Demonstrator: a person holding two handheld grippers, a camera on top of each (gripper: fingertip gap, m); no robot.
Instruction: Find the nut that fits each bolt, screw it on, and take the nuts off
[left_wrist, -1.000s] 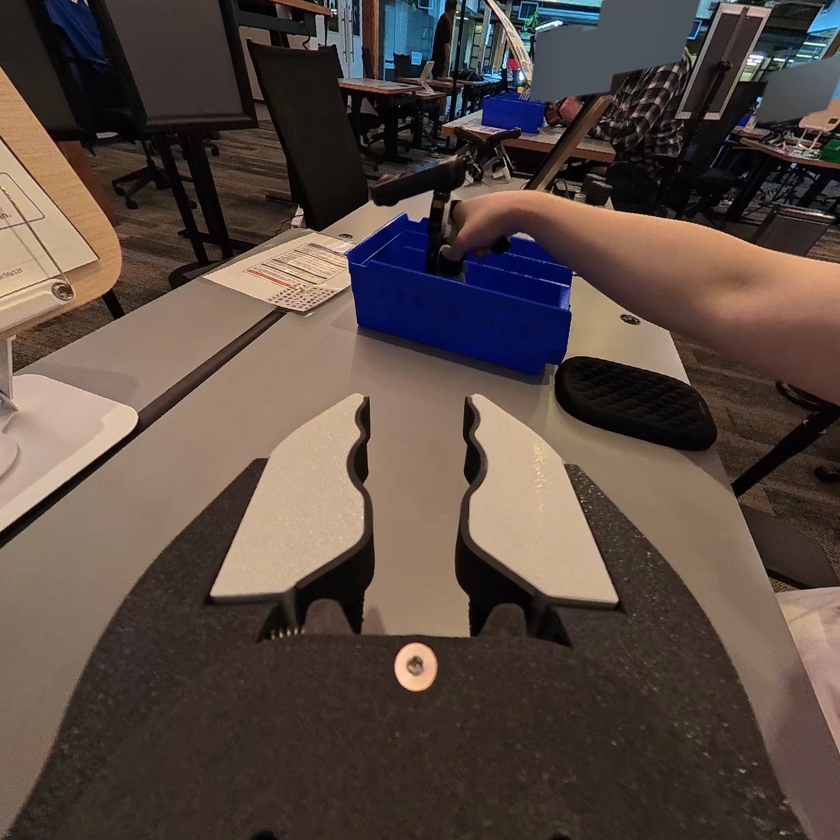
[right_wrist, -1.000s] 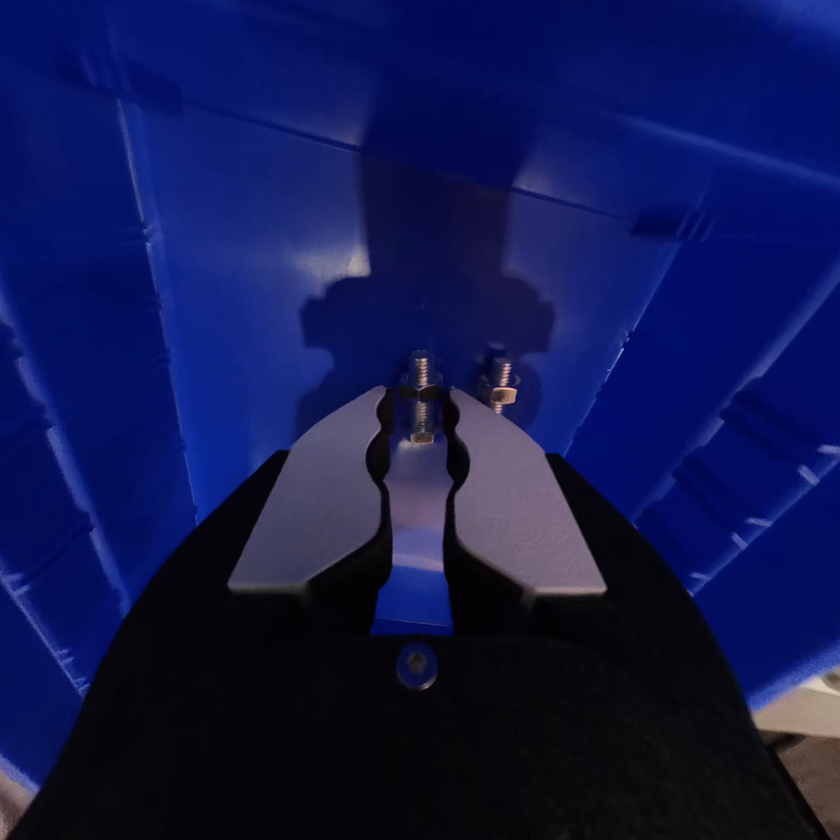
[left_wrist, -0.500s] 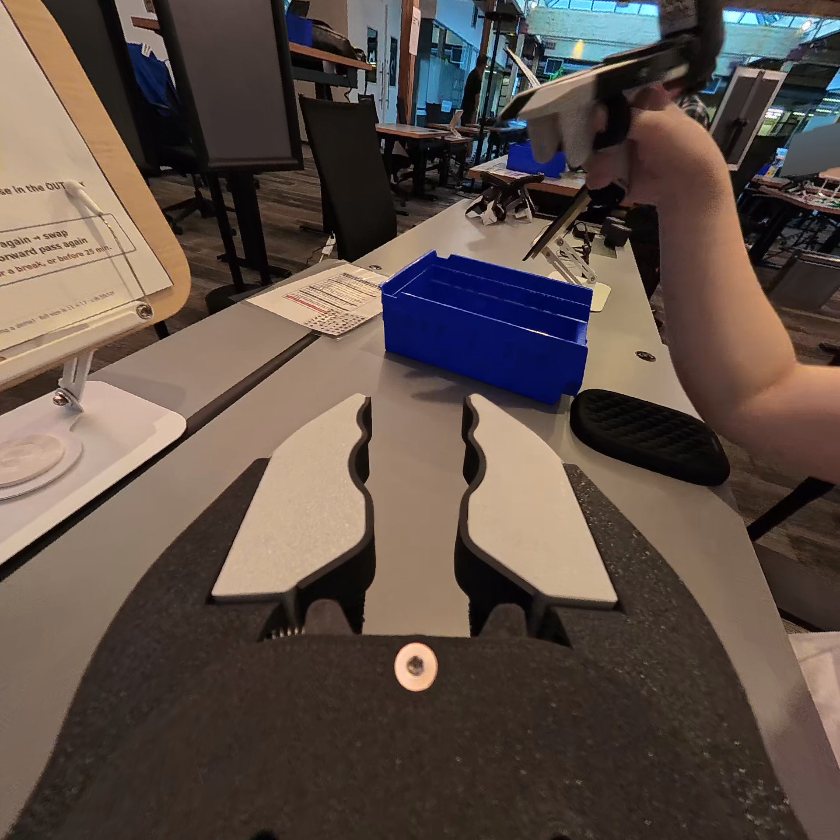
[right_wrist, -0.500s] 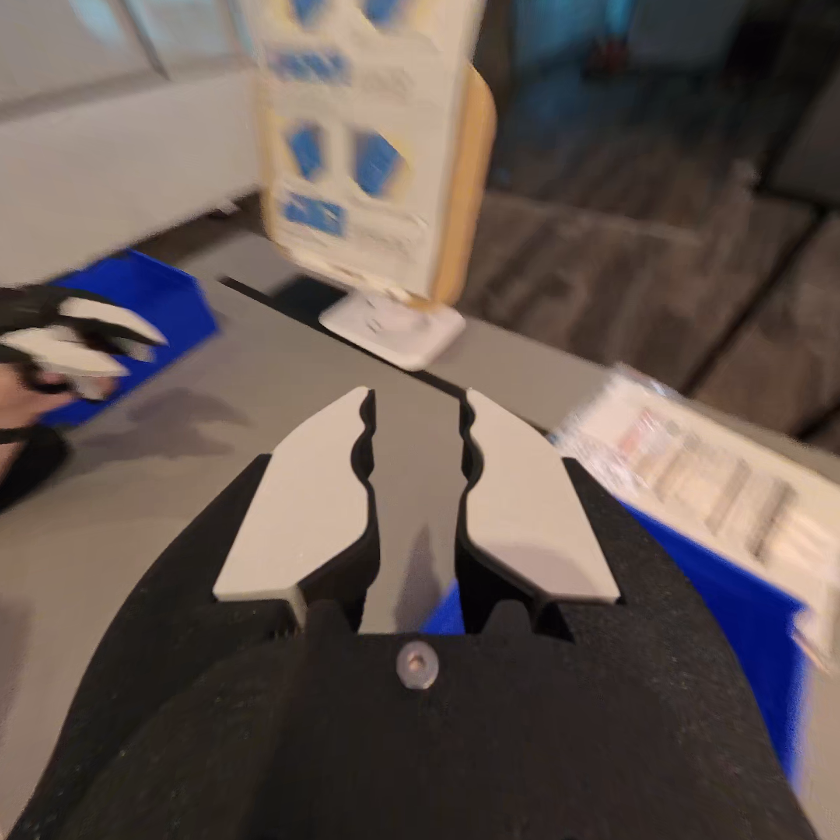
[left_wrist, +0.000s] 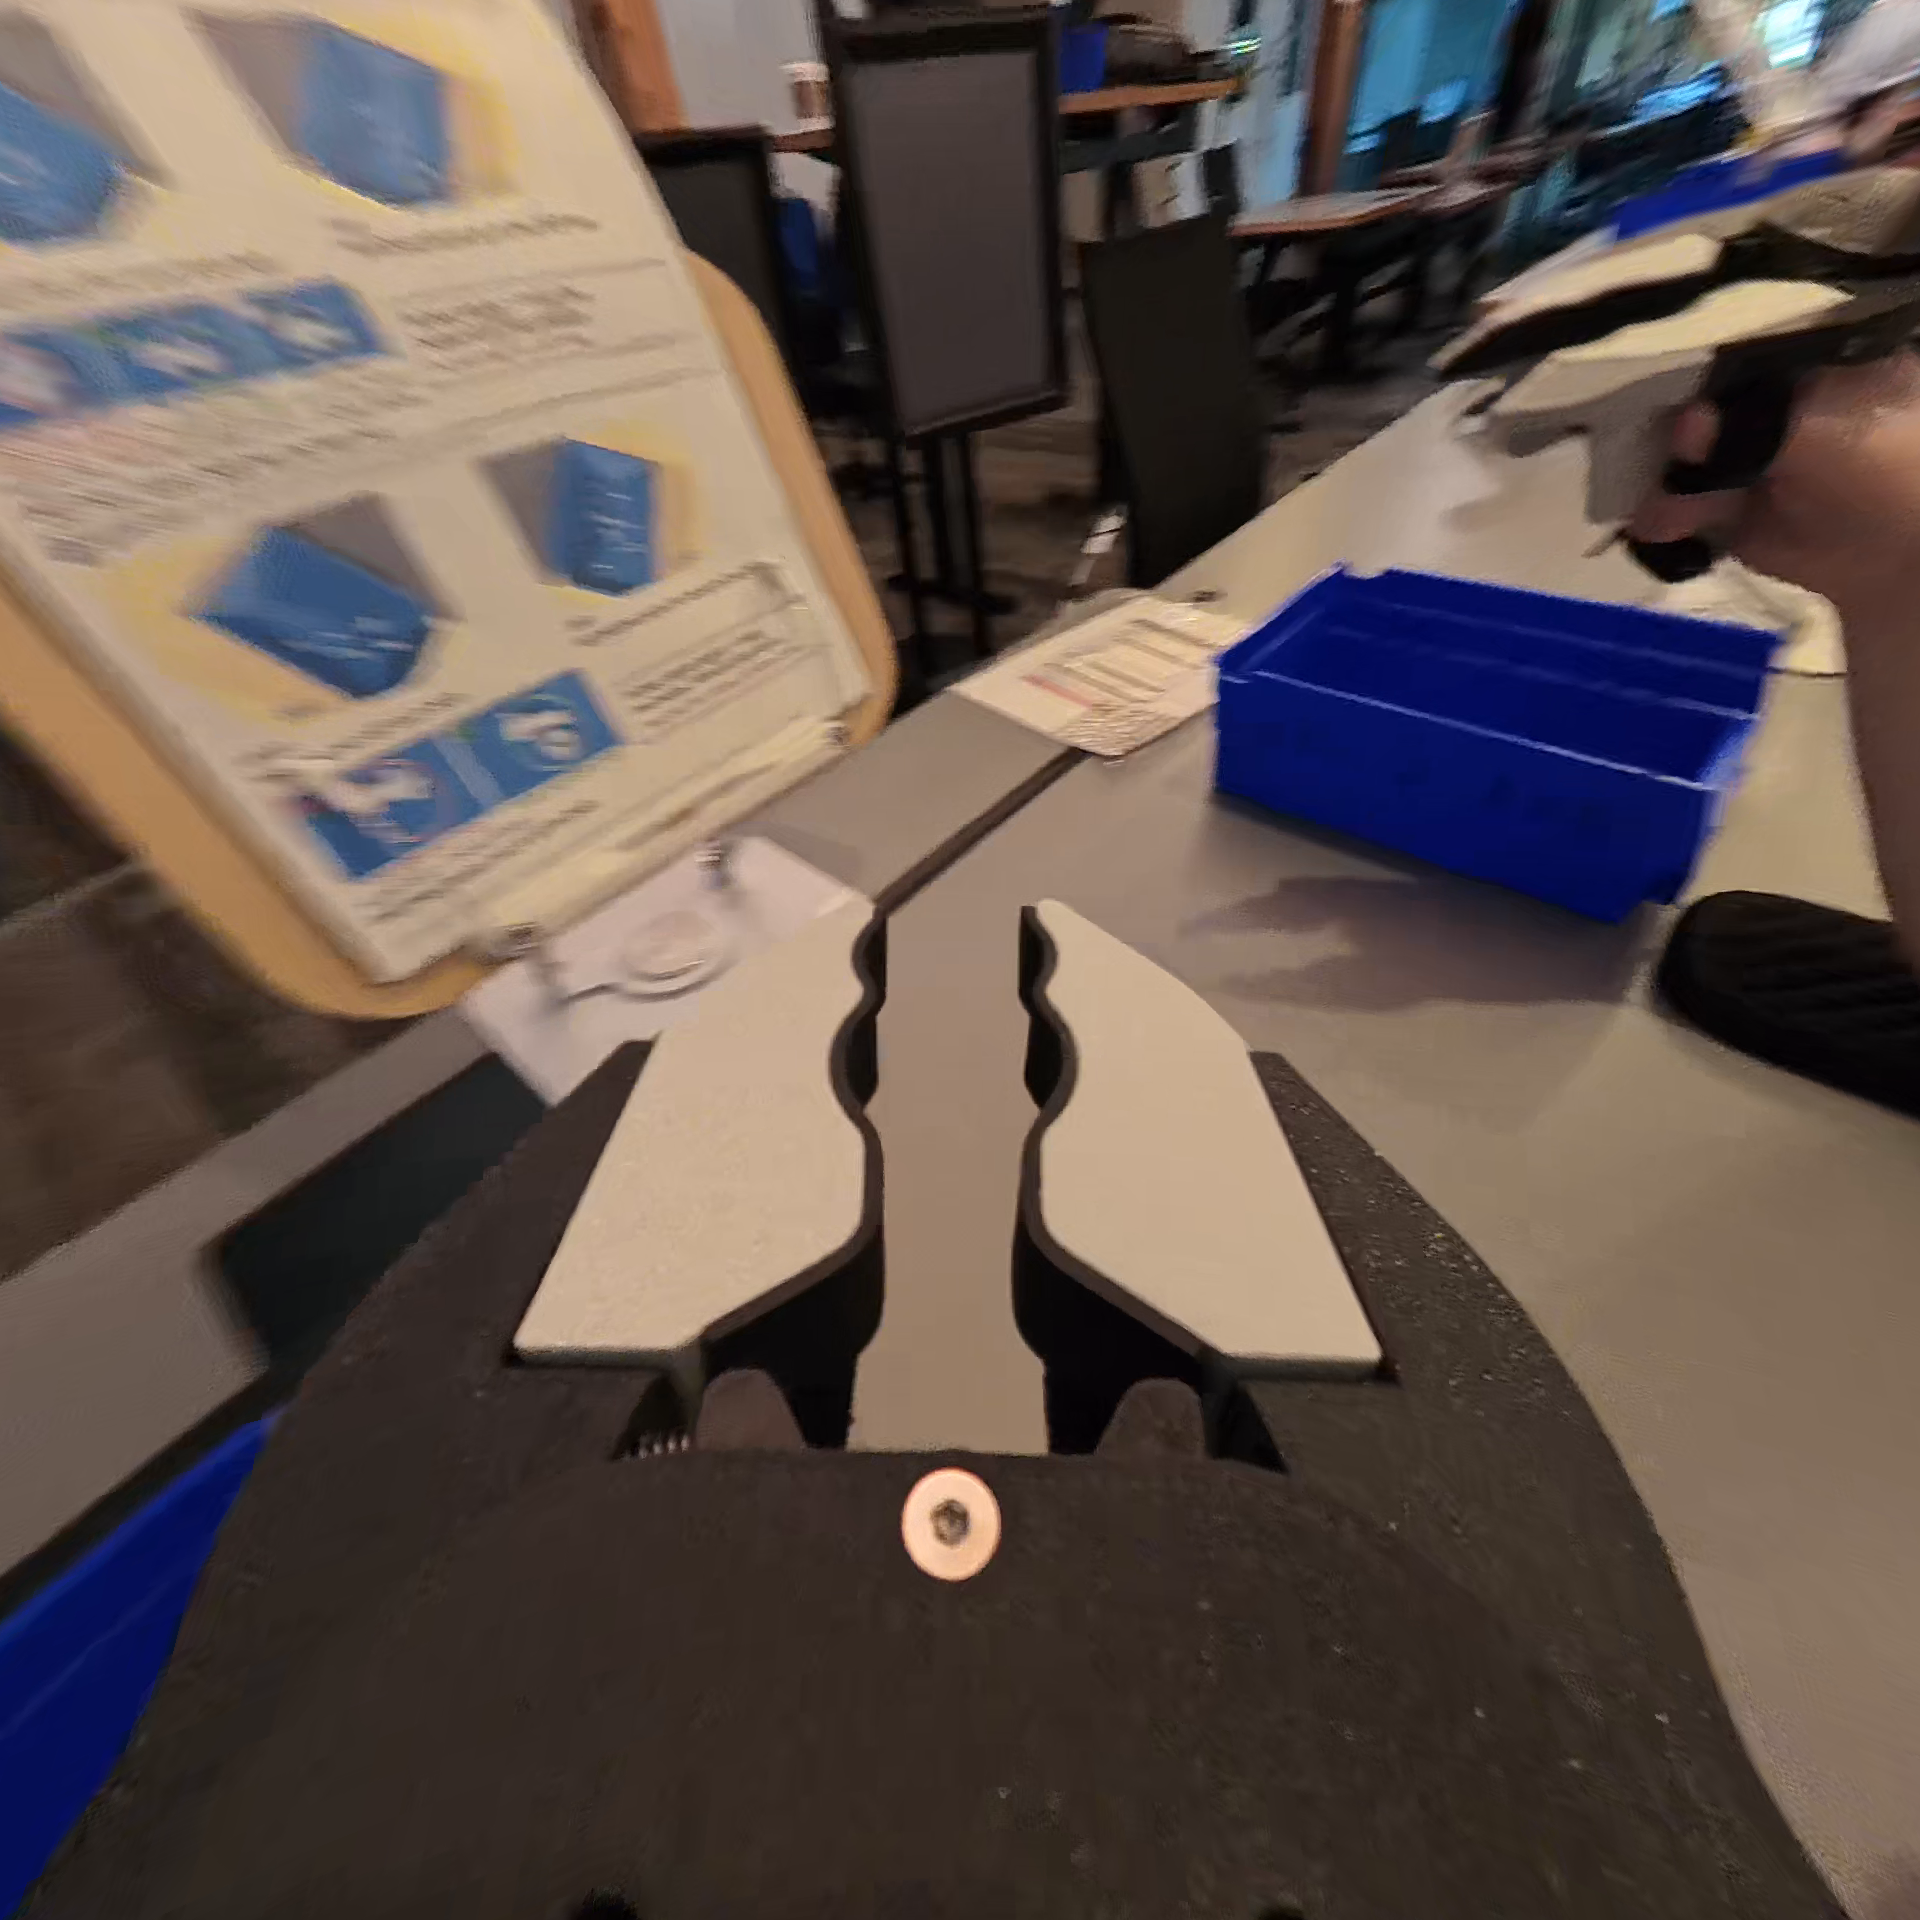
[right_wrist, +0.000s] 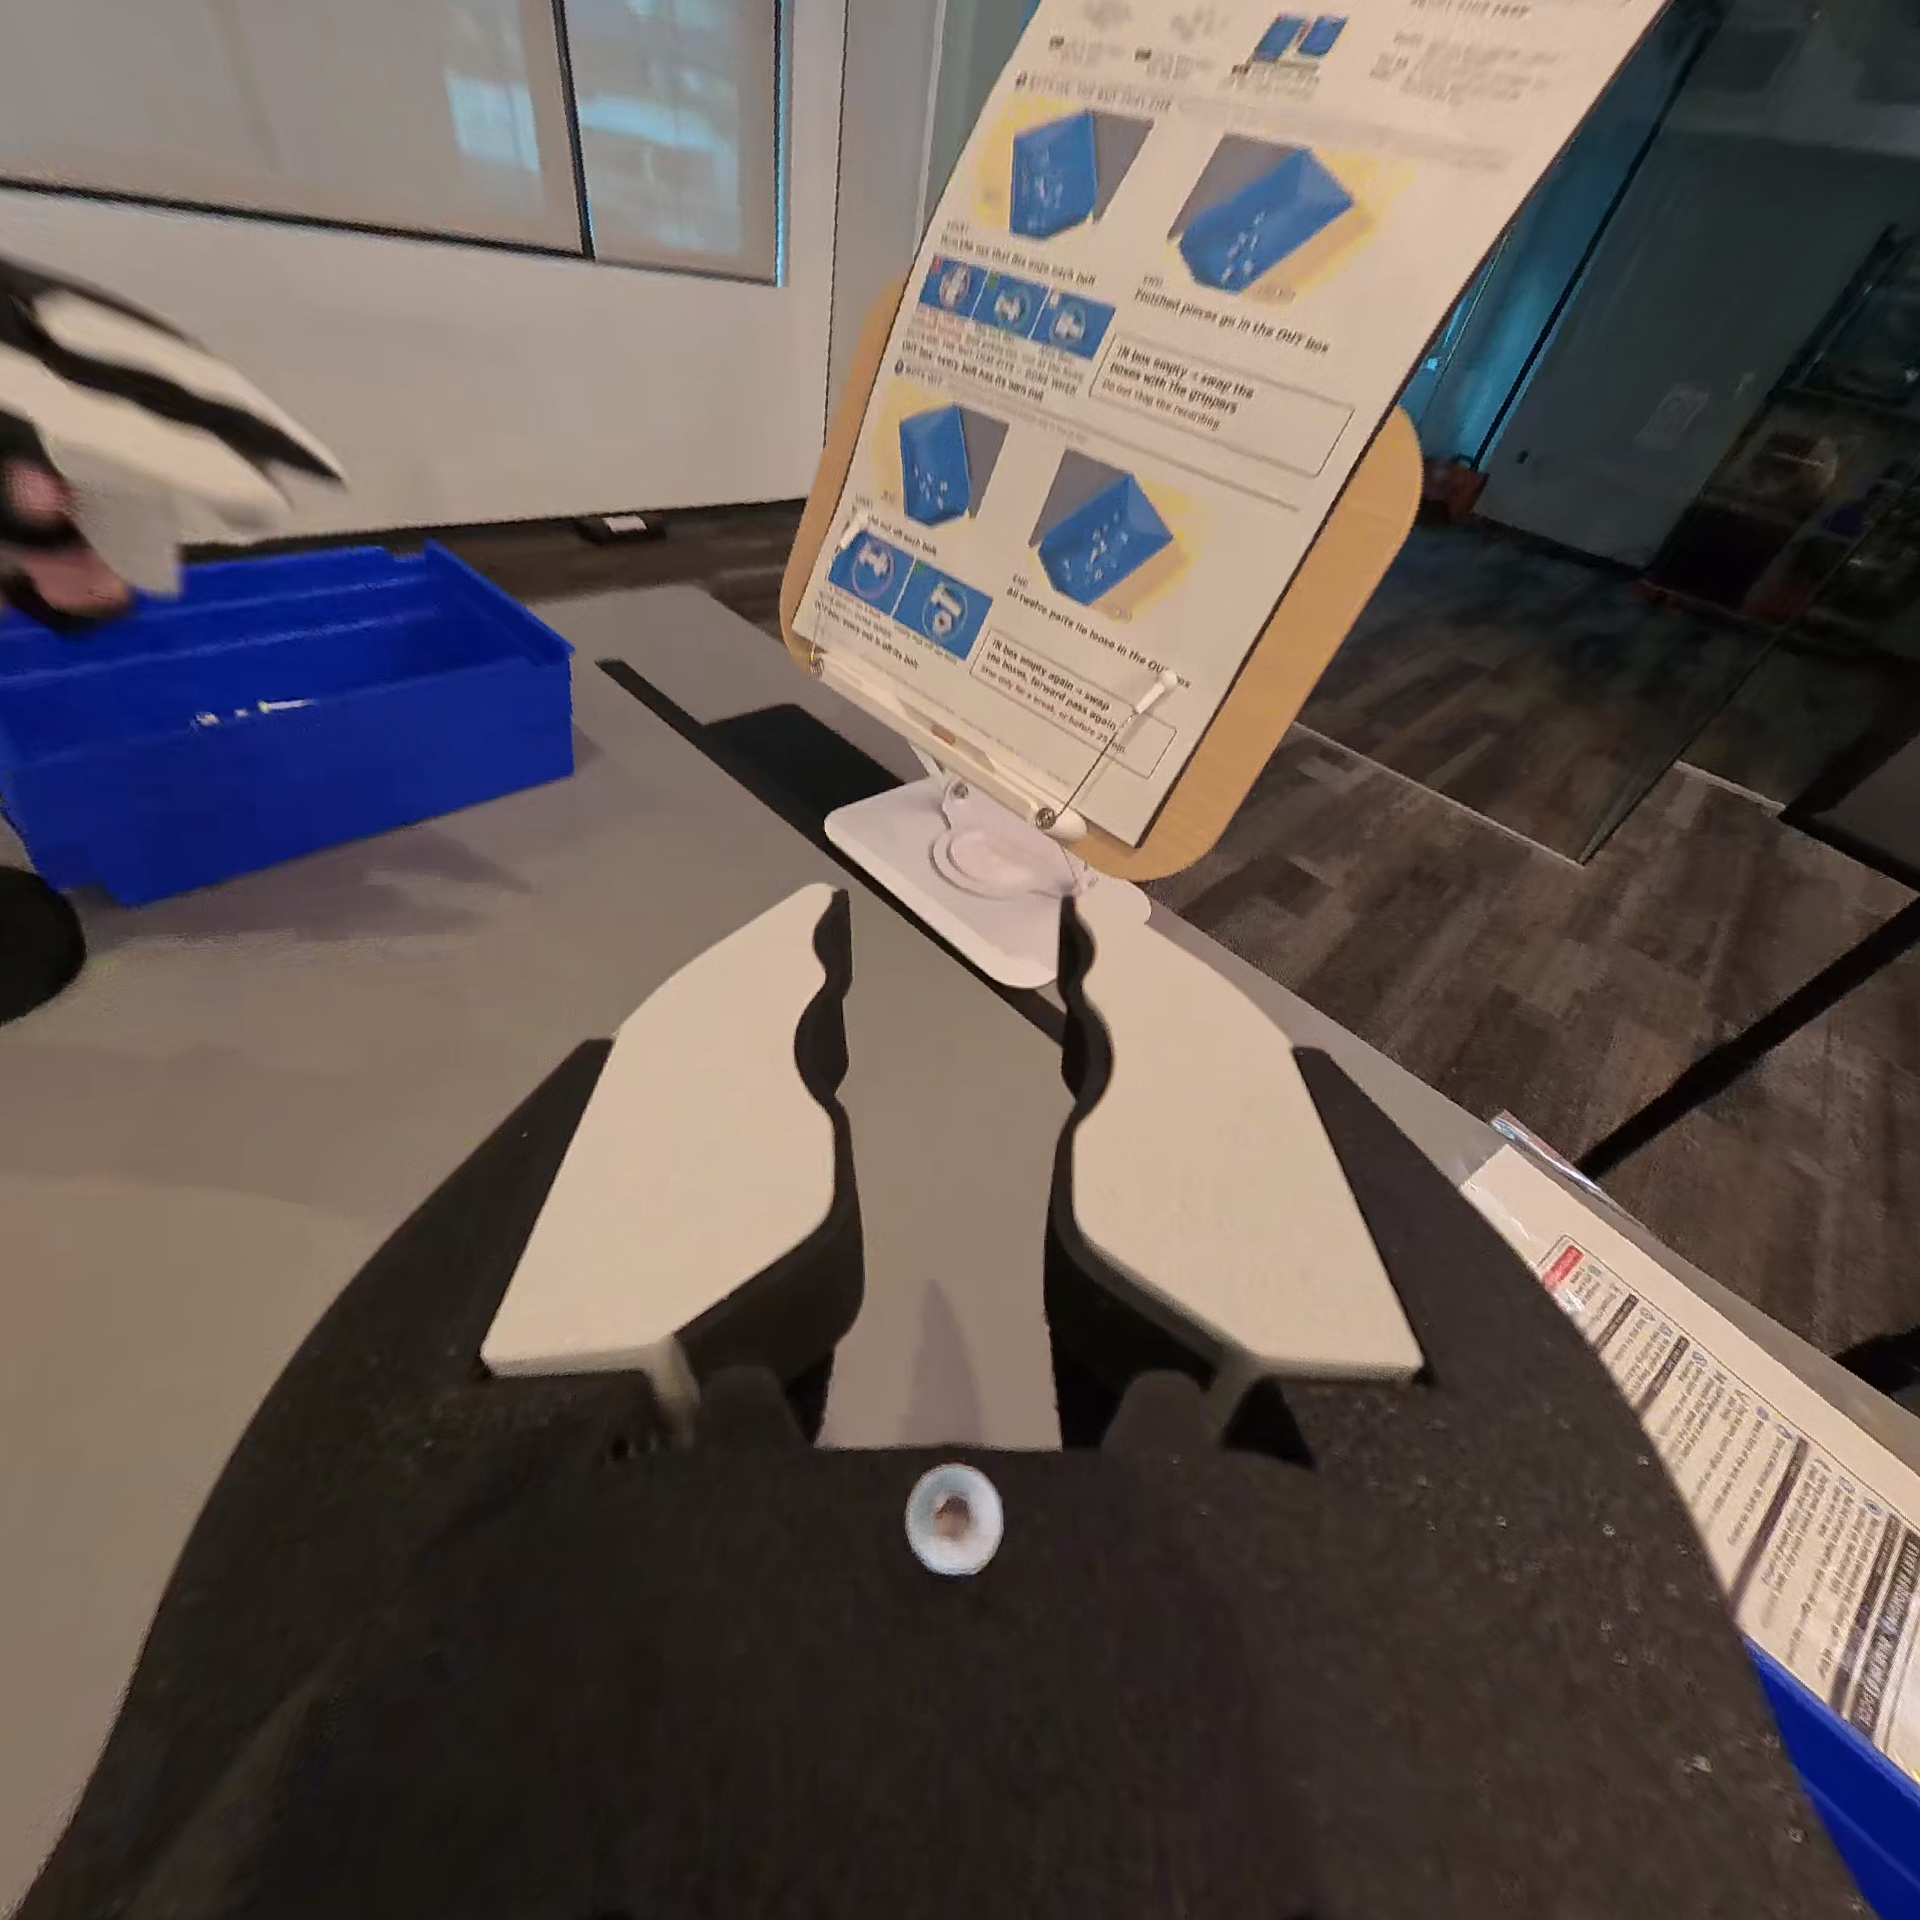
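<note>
Both tongs are empty and held in the air above the bench (right_wrist: 260, 1122). The left tongs (left_wrist: 951, 925) have their jaws spread with only grey bench top showing in the gap. The right tongs (right_wrist: 951, 914) are likewise spread and carry nothing. Neither touches a bolt or nut.

Step in hand, as judged: a reach or reposition between picks, not a screwing or unscrewing action, since no part is gripped.

Location of the task's parts: a few small metal pieces (right_wrist: 249, 712), too blurred to tell bolts from nuts, lie on the floor of the blue box (right_wrist: 312, 748) seen in the right wrist view, well apart from the right tongs. The left tongs show at the left edge of that view, above the box.

Count:
- Blue boxes: two. One holds the metal pieces; the other (left_wrist: 1486, 748), seen in the left wrist view below the right tongs, shows no contents from this angle.
- Metal pieces: about three visible glints; exact number cannot be told.
- Instruction board on a white stand (right_wrist: 1101, 436): one.
- Printed sheet (left_wrist: 1112, 675) on the bench: one.
- Black pad (left_wrist: 1797, 997): one.

Next move, as judged: bring one pair of tongs down into the box with parts, straddle a single piece and close on it without nudging its neighbours.
</note>
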